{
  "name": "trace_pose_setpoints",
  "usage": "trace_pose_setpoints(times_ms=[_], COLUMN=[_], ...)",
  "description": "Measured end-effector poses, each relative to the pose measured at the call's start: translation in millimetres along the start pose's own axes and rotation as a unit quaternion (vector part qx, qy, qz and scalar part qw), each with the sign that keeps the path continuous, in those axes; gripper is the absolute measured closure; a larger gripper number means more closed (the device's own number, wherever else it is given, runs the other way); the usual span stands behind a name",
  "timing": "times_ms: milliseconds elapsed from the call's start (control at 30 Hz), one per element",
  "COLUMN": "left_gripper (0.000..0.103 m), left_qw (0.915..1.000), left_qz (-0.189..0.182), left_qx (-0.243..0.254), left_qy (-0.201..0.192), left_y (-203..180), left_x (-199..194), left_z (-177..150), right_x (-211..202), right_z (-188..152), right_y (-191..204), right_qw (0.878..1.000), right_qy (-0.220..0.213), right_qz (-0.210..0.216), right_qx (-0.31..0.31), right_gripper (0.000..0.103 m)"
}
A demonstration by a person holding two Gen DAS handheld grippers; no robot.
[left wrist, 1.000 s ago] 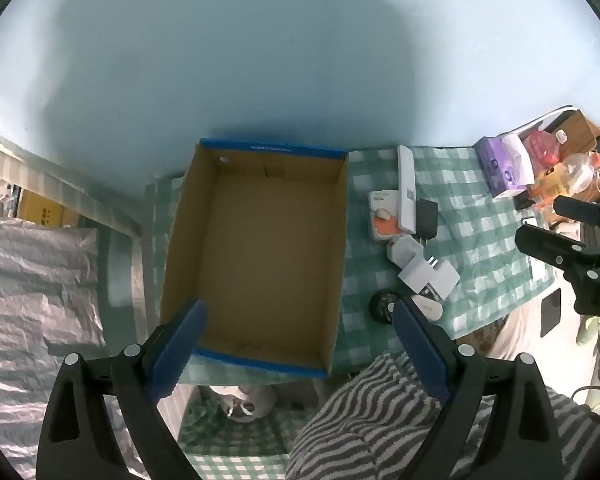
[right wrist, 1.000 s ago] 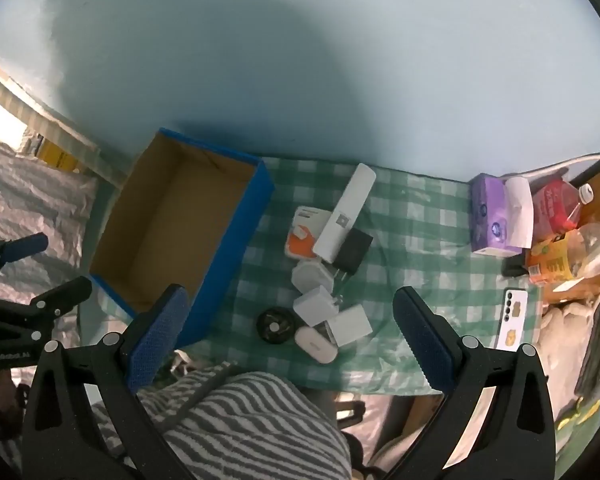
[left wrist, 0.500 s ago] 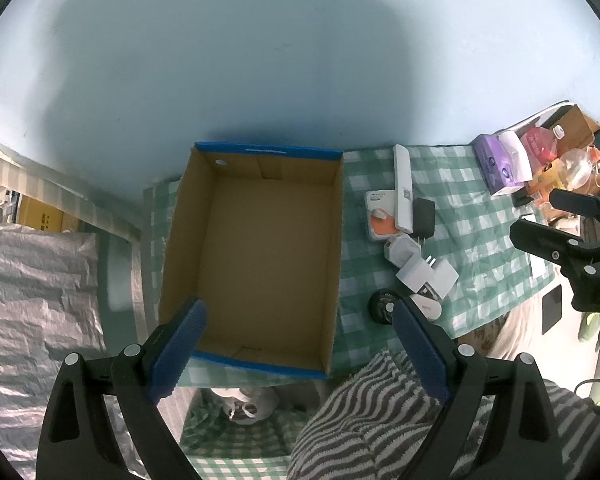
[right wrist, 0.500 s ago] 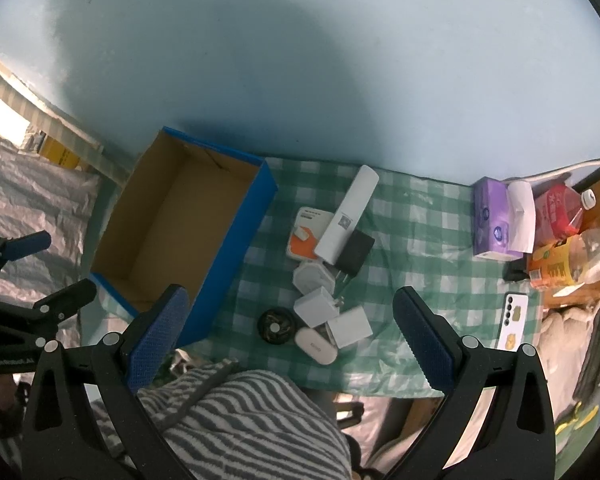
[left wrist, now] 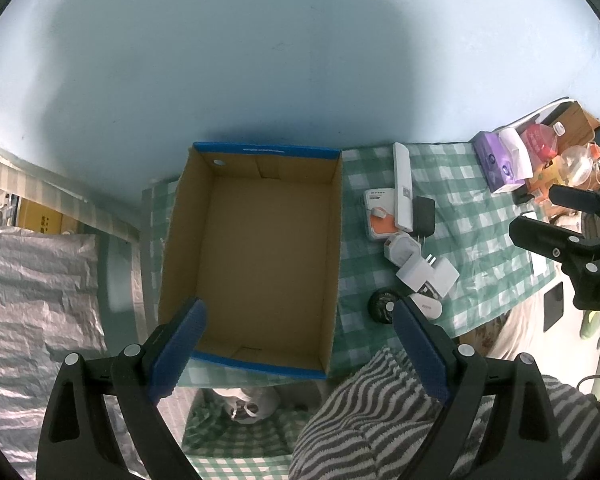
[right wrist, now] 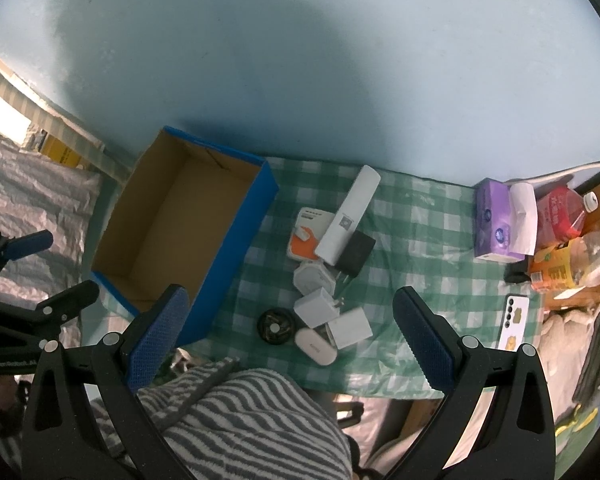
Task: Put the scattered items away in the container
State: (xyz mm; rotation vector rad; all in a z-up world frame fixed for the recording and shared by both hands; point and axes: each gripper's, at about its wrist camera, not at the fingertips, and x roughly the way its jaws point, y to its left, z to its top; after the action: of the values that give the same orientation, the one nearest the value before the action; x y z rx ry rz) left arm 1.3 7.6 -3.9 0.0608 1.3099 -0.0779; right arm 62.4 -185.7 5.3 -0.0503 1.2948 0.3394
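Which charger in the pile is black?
The black plug adapter, tucked against the long white bar; the other chargers below it are white.

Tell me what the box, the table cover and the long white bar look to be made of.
Box: cardboard, judging by the matte brown inside and the printed blue outside. Table cover: likely thin plastic sheet, green and white check, with shiny wrinkles. Long white bar: probably smooth hard plastic, slightly glossy, with a printed code.

A plain pale blue wall (left wrist: 260,60) is filling the upper half of both views, with a soft broad shadow falling across it. A green-and-white checked tablecloth (right wrist: 420,240) is covering the table below, and crinkled silver foil sheeting (left wrist: 32,280) is lying at the left.
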Motion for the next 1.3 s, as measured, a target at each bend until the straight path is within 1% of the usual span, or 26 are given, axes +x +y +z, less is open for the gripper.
trace_pose_setpoints(times_ms=[1300], left_gripper=[0.008], left_qw=[1.0], left_qz=[0.004], left_qx=[0.002], left_qy=[-0.002], left_y=[-0.5], left_x=[1.3], left_z=[3.5], right_x=[0.2], right_z=[1.7], right_y=[1.5], right_qw=[1.0], right_qy=[0.001], right_qz=[0.003], right_qx=[0.0], right_gripper=[0.001])
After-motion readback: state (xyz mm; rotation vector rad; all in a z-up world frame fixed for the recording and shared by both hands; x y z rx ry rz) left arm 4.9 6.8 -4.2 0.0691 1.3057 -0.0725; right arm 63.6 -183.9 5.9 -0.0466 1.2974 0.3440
